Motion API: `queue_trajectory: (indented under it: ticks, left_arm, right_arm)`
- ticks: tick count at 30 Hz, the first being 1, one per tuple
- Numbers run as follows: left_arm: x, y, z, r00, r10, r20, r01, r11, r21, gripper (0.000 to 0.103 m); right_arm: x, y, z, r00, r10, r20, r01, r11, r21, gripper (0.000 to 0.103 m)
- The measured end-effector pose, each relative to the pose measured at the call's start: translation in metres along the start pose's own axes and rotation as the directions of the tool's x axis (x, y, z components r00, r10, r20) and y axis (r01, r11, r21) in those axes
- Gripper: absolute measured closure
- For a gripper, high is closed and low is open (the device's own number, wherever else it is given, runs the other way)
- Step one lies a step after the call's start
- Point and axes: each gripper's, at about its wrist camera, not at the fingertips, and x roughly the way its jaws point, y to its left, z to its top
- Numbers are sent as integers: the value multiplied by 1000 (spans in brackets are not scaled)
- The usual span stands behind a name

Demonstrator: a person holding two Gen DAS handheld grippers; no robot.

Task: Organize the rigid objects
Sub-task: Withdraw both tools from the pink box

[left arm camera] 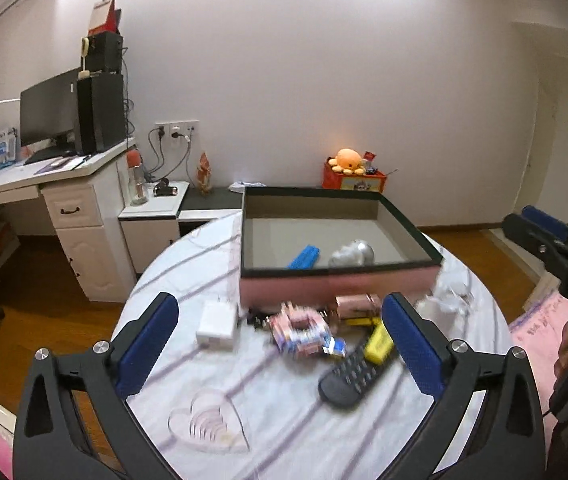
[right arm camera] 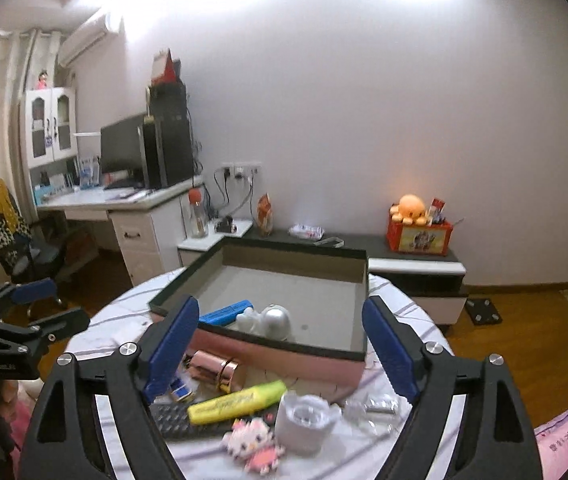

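Observation:
A pink box with a dark rim stands open on the round table. In it lie a blue bar and a silver figure. In front of the box lie a white charger, a pink pixel toy, a rose-gold cylinder, a yellow highlighter, a black remote and a white round pot. My left gripper hangs open above these things, holding nothing. My right gripper is open too, nothing between its pads.
A clear heart-shaped piece lies near the table's front. Behind the table a low cabinet carries a red box with an orange plush. A white desk with a monitor is at the left, with a chair beside it.

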Motion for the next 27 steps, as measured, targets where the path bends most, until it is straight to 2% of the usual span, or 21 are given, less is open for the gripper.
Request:
queue_trajectory:
  ticks: [2, 8, 15, 21, 27]
  left_arm:
    - [-8, 1, -7, 1000, 12, -9, -12, 1000, -1, 0]
    - [-32, 3, -25, 999, 39, -23, -38, 999, 24, 0]
    - [-41, -4, -29, 998, 46, -32, -45, 998, 38, 0]
    - [-30, -16, -34, 997, 45, -67, -40, 996, 78, 0]
    - [-8, -17, -41, 991, 50, -120, -39, 995, 87, 0]
  right_arm:
    - [-16, 2, -6, 1000, -5, 21, 5, 1000, 1, 0]
    - [-43, 1, -25, 999, -38, 10, 38, 999, -7, 0]
    - [-51, -3, -37, 998, -60, -21, 60, 998, 13, 0]
    - [-43, -9, -49, 996, -63, -69, 65, 998, 24, 0]
    - [-18, -23, -66, 985, -83, -148, 92, 994, 52, 0]
